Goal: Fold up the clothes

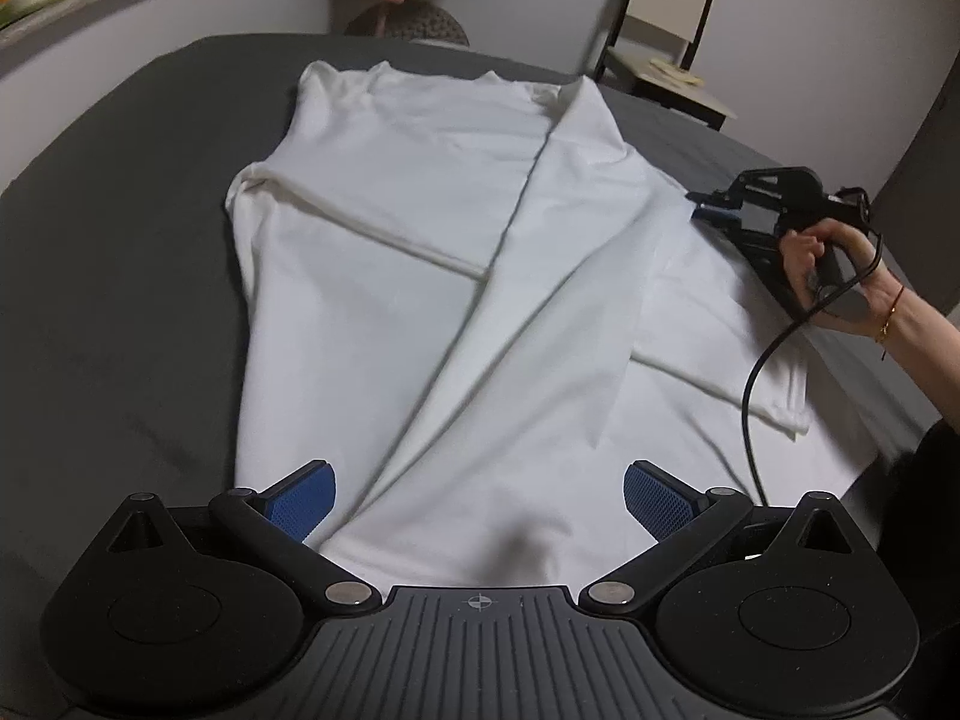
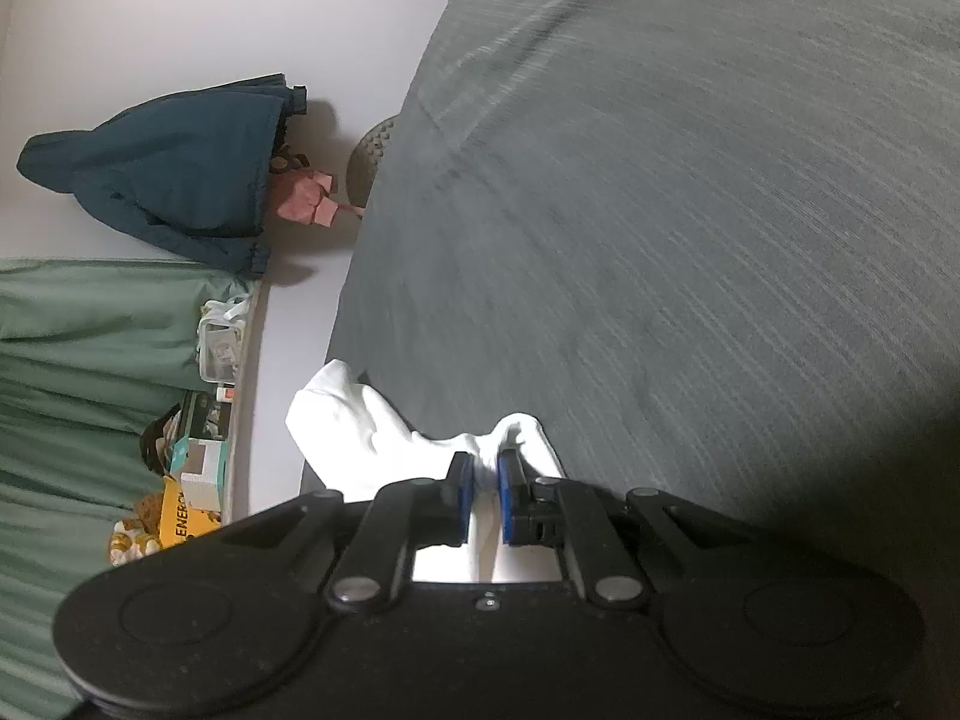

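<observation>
Bare grey bed (image 1: 120,252) at frame left of white shirt (image 1: 420,240) is open for a pass. At right, right tongs (image 1: 699,204) w/ hand (image 1: 834,276) and cable (image 1: 756,390) block the way. Chair (image 1: 672,60) and stool (image 1: 414,24) crowd the top edge.

White, unpatterned: shirt (image 1: 420,228) mid-frame. Dark grey with fine ribbed lines: bedcover (image 1: 120,240) beneath. Blue, mesh-textured: pads (image 1: 303,498) on black left gripper (image 1: 480,495), bottom of frame. Same blue on the black right gripper (image 2: 482,495), white cloth between. Teal-blue: jacket (image 2: 168,180), left of frame. Pink: cloth (image 2: 306,198) beside it. Pale green: curtain (image 2: 78,390), lower left. Yellow with black lettering: box (image 2: 180,519). Cream with black frame: chair (image 1: 672,0), upper right. Red: wrist cord (image 1: 894,300).
</observation>
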Tool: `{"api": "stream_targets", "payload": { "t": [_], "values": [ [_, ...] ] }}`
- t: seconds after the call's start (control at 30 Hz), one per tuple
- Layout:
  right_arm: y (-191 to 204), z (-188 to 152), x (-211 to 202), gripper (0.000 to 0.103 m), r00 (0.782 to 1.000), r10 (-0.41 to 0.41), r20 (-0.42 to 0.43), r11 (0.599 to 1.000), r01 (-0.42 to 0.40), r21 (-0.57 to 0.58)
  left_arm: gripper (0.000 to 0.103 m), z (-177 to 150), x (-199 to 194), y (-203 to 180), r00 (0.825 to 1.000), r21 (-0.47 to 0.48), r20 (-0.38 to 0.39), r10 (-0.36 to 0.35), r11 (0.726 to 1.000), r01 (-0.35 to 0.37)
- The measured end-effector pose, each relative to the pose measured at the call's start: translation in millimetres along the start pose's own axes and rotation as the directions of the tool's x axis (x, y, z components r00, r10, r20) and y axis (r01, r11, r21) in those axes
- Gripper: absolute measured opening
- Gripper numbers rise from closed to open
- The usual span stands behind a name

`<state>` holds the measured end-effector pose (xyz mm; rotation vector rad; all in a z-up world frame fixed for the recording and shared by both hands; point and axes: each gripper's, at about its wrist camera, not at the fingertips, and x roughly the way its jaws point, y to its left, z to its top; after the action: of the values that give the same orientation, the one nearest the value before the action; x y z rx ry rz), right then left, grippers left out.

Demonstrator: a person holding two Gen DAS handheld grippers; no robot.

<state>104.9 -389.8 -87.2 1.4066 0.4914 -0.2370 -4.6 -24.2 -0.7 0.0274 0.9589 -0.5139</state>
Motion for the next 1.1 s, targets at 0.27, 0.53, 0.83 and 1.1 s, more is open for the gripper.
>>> {"api": "stream_targets", "payload": {
  "t": [0.27, 0.53, 0.83, 1.1],
  "values": [
    [-1, 0, 0, 0.008, 1.0, -0.002, -0.009, 1.0, 0.002, 0.012, 0.103, -12, -3, -48, 0.999, 0.416, -0.047, -0.018, 0.909, 0.036],
    [-1, 1, 0, 0.008, 1.0, -0.005, -0.011, 1.0, 0.006, 0.007, 0.1, -32, -2, -97, 0.997, 0.731, -0.062, 0.049, 0.683, 0.012],
    [-1, 2, 0, 0.008, 1.0, -0.005, -0.012, 1.0, 0.006, 0.007, 0.049, -28, -4, -91, 0.985, 0.779, -0.115, 0.127, 0.627, 0.01],
    [-1, 2, 1, 0.008, 1.0, -0.006, -0.012, 1.0, 0.006, 0.001, 0.031, -27, 4, -91, 0.977, 0.757, -0.158, 0.144, 0.653, 0.026]
  ]
}}
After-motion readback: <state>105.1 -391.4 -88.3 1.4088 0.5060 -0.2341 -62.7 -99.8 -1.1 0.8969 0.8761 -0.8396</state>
